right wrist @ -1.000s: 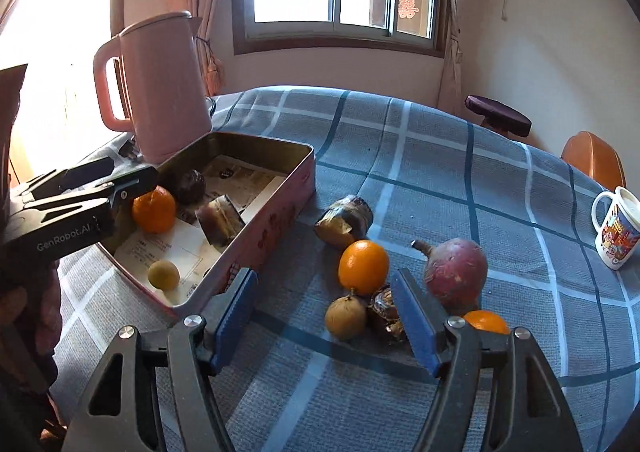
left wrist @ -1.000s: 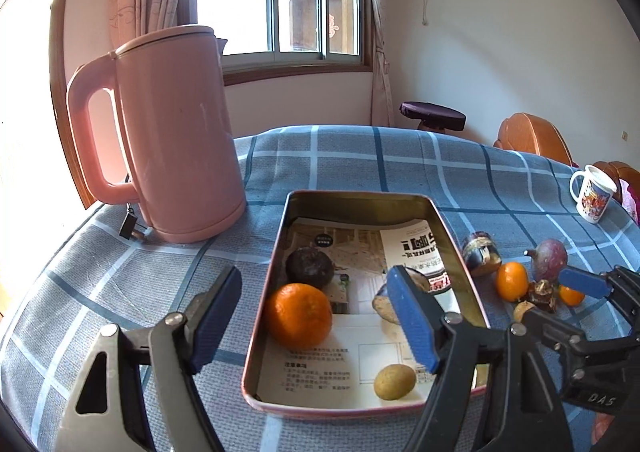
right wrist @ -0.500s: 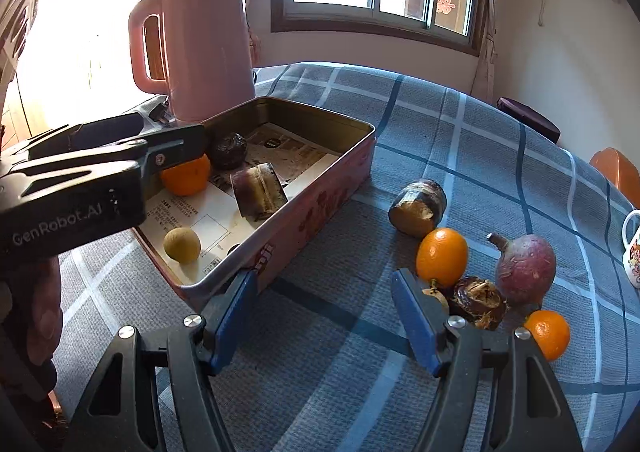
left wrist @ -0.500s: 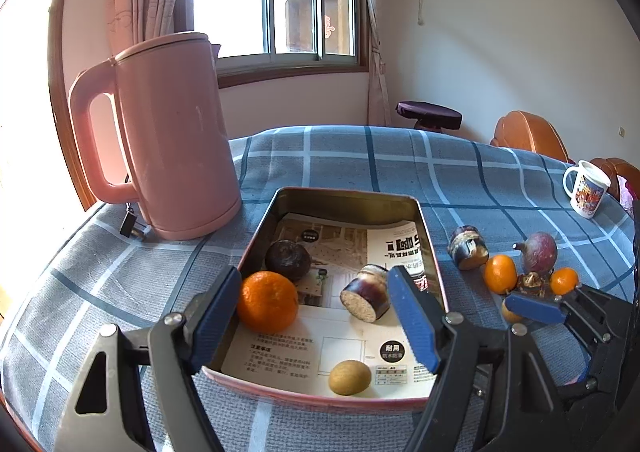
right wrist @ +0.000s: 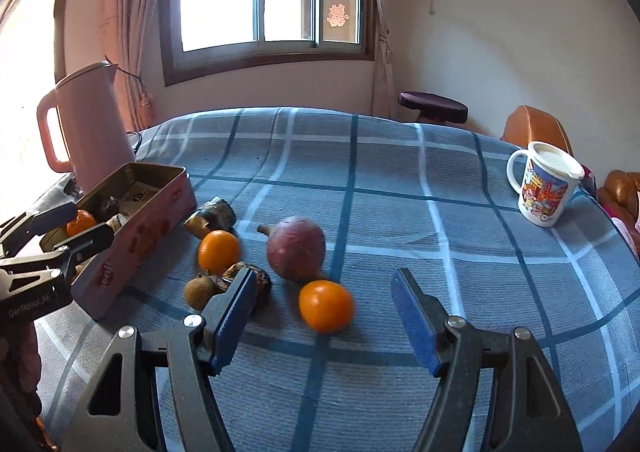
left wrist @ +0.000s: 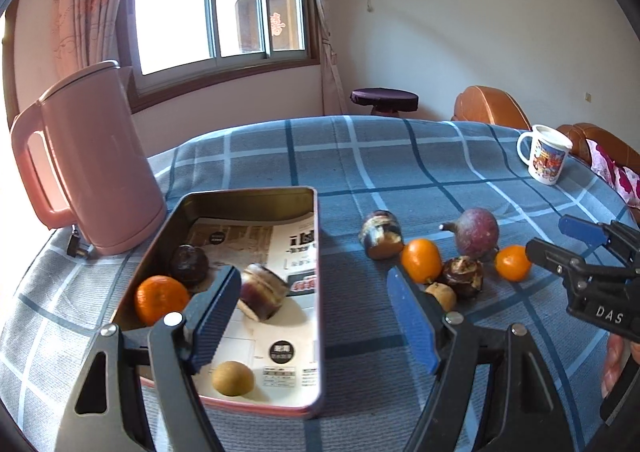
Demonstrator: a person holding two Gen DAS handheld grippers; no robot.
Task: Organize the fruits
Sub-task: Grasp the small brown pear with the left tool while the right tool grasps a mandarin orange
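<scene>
A pink metal tin (left wrist: pixel 318 252) (right wrist: pixel 132 240) holds an orange (left wrist: pixel 160 298), a dark round fruit (left wrist: pixel 189 264), a cut dark chunk (left wrist: pixel 262 296) and a small tan fruit (left wrist: pixel 233 378). Loose on the cloth lie two oranges (right wrist: pixel 326 306) (right wrist: pixel 219 252), a purple fruit (right wrist: pixel 295 248), a dark chunk (right wrist: pixel 212 216), a dark shrivelled fruit (right wrist: pixel 262 278) and a small brown fruit (right wrist: pixel 200 292). My left gripper (left wrist: pixel 310 322) is open and empty over the tin's near right edge. My right gripper (right wrist: pixel 324 324) is open and empty, the near orange just ahead between its fingers.
A pink kettle (left wrist: pixel 88 168) stands left of the tin with its plug (left wrist: pixel 78 248) beside it. A printed white mug (right wrist: pixel 546 188) stands at the far right of the blue checked tablecloth (right wrist: pixel 400 192). Chairs and a stool stand beyond the table.
Both grippers have swung right. The left now points at the tin's right edge. The right has moved from the tin side to the loose fruit, with an orange now between its fingers.
</scene>
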